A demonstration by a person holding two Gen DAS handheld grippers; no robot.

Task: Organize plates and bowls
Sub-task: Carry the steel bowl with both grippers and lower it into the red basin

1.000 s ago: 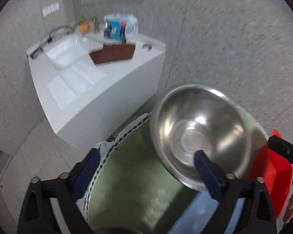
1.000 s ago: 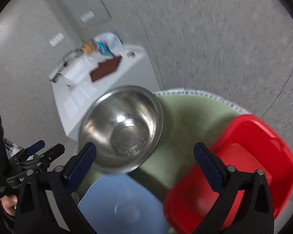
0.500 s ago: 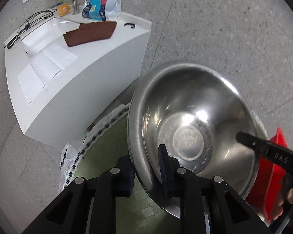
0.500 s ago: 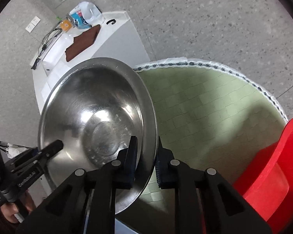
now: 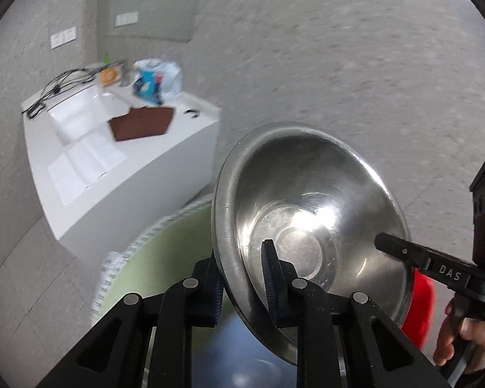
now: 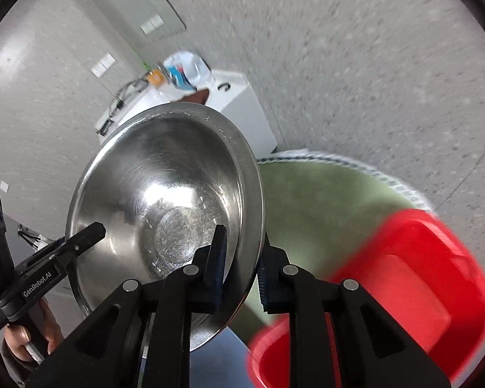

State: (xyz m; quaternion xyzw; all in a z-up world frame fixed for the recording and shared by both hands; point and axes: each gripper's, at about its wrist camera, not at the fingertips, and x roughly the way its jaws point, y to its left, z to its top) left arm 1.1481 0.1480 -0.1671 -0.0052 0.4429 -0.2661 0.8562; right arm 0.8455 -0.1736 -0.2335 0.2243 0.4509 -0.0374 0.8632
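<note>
Left wrist view: the left gripper (image 5: 244,278) pinches the near-left rim of the steel bowl (image 5: 307,226), which is tilted and held up off the green mat (image 5: 165,258). The right gripper (image 6: 239,265) pinches the opposite rim. Below lie a blue plate (image 5: 223,355) and, to the right, a red basin (image 6: 404,274). Beyond stands a white counter (image 5: 139,177) bearing a brown cloth (image 5: 142,124), against grey speckled walls.
</note>
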